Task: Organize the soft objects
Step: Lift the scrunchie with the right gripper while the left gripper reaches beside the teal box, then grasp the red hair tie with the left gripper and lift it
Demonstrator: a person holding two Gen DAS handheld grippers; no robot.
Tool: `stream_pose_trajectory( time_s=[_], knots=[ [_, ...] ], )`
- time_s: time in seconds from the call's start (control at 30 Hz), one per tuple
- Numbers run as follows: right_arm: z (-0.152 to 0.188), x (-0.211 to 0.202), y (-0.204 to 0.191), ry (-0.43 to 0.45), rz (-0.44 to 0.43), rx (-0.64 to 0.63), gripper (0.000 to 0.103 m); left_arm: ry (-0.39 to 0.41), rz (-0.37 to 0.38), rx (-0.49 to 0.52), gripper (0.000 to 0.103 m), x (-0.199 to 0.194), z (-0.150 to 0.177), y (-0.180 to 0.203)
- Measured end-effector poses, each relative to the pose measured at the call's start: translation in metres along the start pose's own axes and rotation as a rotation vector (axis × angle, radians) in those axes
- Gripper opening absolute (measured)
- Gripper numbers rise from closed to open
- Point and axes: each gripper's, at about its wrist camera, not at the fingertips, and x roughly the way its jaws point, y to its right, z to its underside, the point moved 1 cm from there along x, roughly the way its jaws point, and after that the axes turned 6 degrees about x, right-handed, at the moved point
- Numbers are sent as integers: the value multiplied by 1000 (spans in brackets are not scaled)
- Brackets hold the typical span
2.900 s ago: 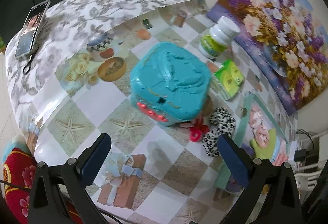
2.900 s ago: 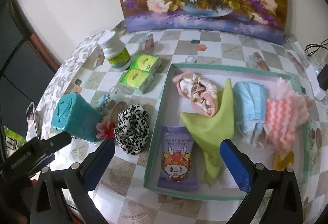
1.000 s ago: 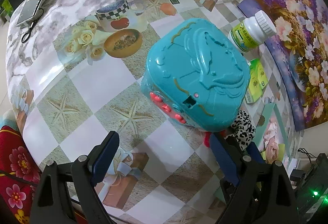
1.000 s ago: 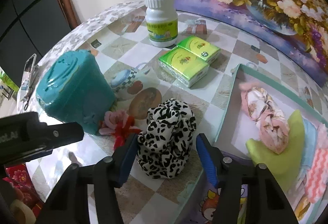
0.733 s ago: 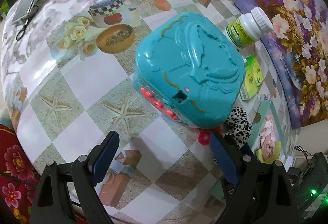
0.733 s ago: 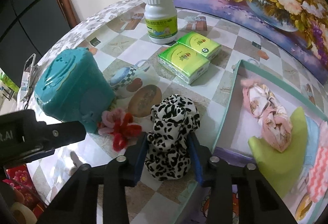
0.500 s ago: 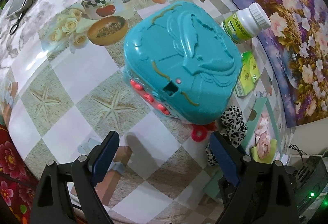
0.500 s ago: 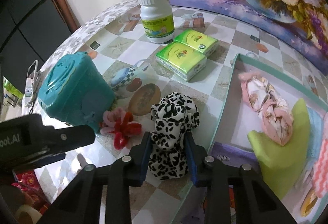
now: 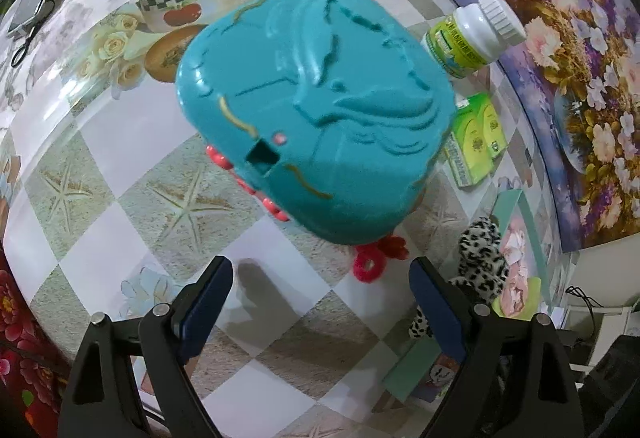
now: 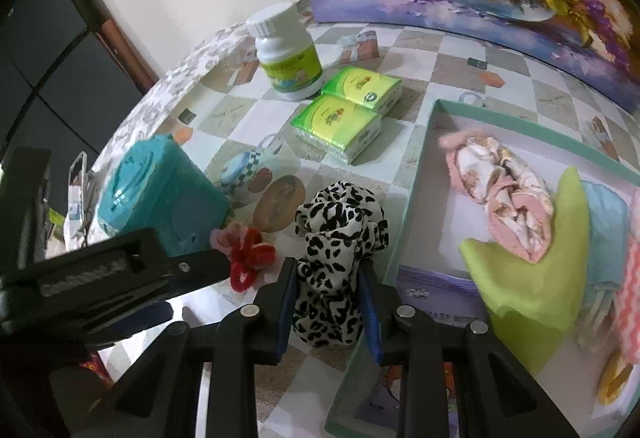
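Table (image 10: 460, 73): right gripper (image 10: 328, 302) clamps scrunchie (image 10: 336, 238); left gripper (image 9: 320, 298) gapes idle. Lift clear of rim, release over tray (image 10: 434, 141).

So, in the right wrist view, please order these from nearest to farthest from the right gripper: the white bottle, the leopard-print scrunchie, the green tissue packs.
1. Leopard-print scrunchie: held in the right gripper.
2. Green tissue packs: beyond it, on the table.
3. White bottle: farthest, upper left, beside the packs.
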Motion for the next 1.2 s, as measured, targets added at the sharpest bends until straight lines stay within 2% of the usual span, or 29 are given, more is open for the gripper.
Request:
stream_pose_trajectory(
  time_s=[0.33, 0.63, 0.9, 1.03, 1.1, 1.17, 1.2],
  knots=[
    [-11, -28, 10, 90, -31, 56, 31, 14, -34, 14, 90, 12, 0, 20],
    [-14, -39, 18, 123, -71, 89, 31, 82, -94, 9, 90, 32, 2, 37],
    [-16, -41, 27, 132, -95, 119, 31, 102, -178, 47, 90, 46, 1, 56],
    [-17, -42, 28, 136, -100, 122, 31, 106, -222, 65, 79, 50, 5, 63],
    [-18, -43, 29, 139, -101, 126, 31, 108, -226, 70, 76, 50, 7, 64],
    [-17, -44, 31, 140, -101, 131, 31, 108, -229, 75, 70, 50, 8, 65],
    [-17, -44, 31, 139, -101, 133, 31, 111, -222, 74, 63, 49, 9, 66]
  ],
)
